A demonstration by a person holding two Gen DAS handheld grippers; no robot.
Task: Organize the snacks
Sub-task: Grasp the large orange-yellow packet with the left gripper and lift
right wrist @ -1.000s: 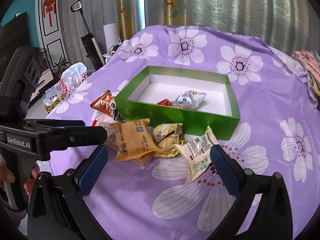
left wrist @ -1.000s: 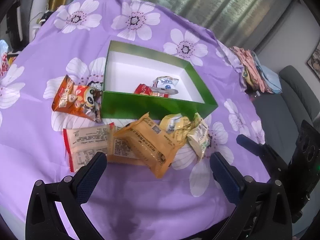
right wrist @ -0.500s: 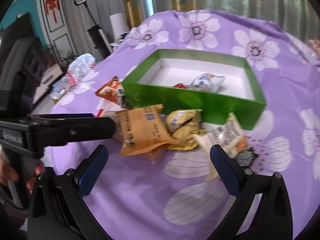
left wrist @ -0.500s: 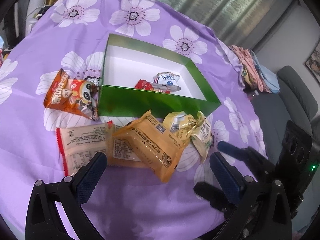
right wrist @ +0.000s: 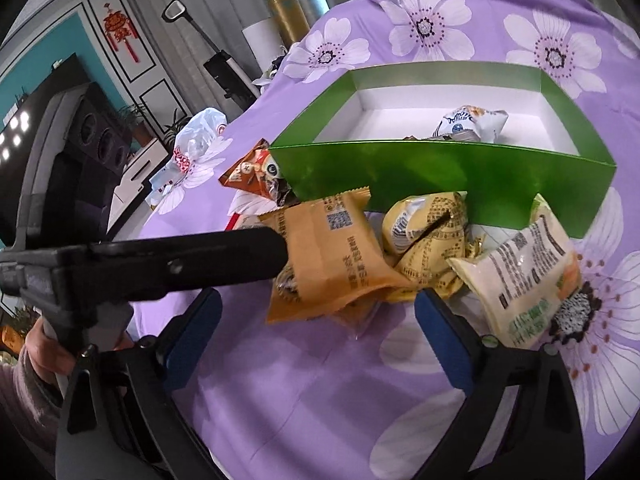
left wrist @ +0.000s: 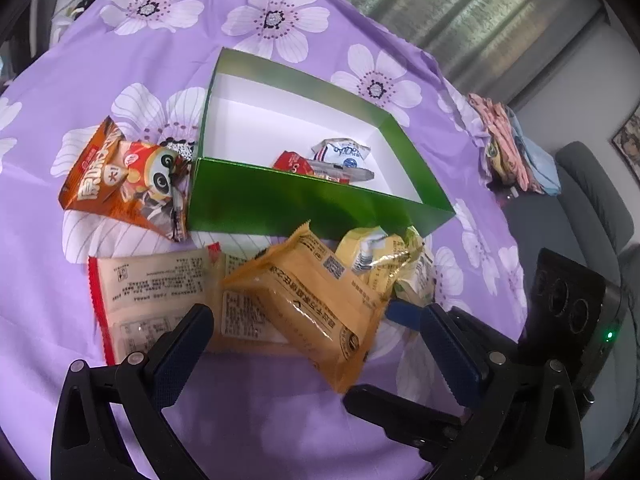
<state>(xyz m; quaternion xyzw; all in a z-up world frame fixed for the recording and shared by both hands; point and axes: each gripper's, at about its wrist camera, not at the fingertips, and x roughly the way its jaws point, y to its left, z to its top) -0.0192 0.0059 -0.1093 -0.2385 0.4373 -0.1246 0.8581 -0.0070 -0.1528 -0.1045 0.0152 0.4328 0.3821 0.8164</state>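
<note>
The loose snacks lie in a heap on the purple flowered cloth of the desk (left wrist: 132, 36), just in front of the green box's (left wrist: 304, 204) near wall: an orange-tan packet (left wrist: 308, 300) on top, a crumpled yellow packet (right wrist: 430, 236) beside it, a pale cream-and-green packet (right wrist: 528, 280) at the right end, a flat beige packet with a red edge (left wrist: 156, 292) under the left side, and an orange panda-print bag (left wrist: 120, 180) against the box's left corner. Two snacks are already in the box, a white-and-blue packet (left wrist: 342, 152) and a red one (left wrist: 292, 162)

Over the last second both grippers have come down toward this heap, so the packets now fill far more of each wrist view than before. The right gripper (right wrist: 316, 326) has tilted as it dropped, and its jaws have just been closing a little from their widest; they are spread wide, with nothing between the pads, the orange-tan packet's lower edge lying just beyond them. The left gripper (left wrist: 316, 340) is likewise spread, holding nothing, its pads either side of the same packet's near end; from the right wrist its dark finger crosses in front of that packet

The snacks themselves have not shifted. This looks like the approach to the next pick, most likely the orange-tan packet on top, while five packets remain outside the box, so the task seems less than half done
</note>
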